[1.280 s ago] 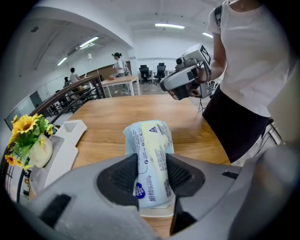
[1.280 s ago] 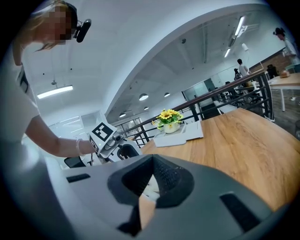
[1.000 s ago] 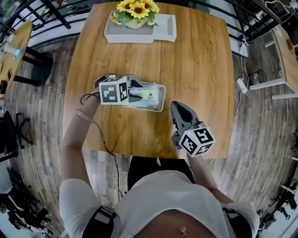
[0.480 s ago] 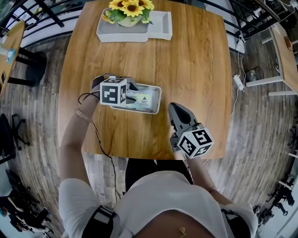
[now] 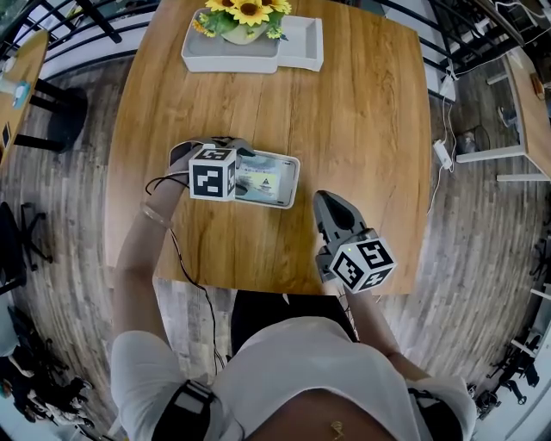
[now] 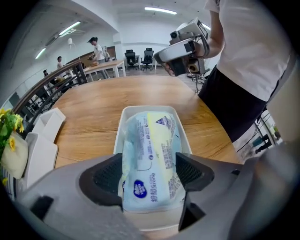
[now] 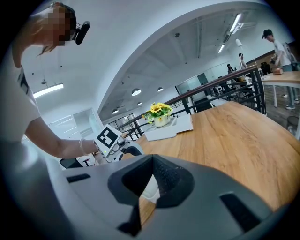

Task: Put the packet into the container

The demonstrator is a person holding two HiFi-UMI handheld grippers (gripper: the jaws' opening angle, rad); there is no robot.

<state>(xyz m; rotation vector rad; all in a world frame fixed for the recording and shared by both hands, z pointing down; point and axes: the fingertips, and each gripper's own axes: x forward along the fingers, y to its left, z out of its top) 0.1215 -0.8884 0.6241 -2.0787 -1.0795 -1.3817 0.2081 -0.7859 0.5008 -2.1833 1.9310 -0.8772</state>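
A pale blue and yellow packet (image 5: 263,178) (image 6: 150,150) lies lengthwise inside the white rectangular container (image 5: 294,177) (image 6: 119,127) on the wooden table. My left gripper (image 5: 244,169) (image 6: 148,174) points steeply down at the container's near end. Its jaws have just been opening and now stand wide, one on each side of the packet's end without squeezing it. My right gripper (image 5: 328,200) (image 7: 149,182) hovers over the table's front right part, apart from the container, its fingers drawn together on nothing.
A white tray (image 5: 301,47) with a pot of sunflowers (image 5: 244,12) stands at the table's far edge. A black cable (image 5: 176,250) hangs from my left hand over the near edge. A power strip (image 5: 442,155) lies on the floor at the right.
The left gripper has sunk with the packet into the container and its jaws have spread wider. The right gripper has stayed where it was.
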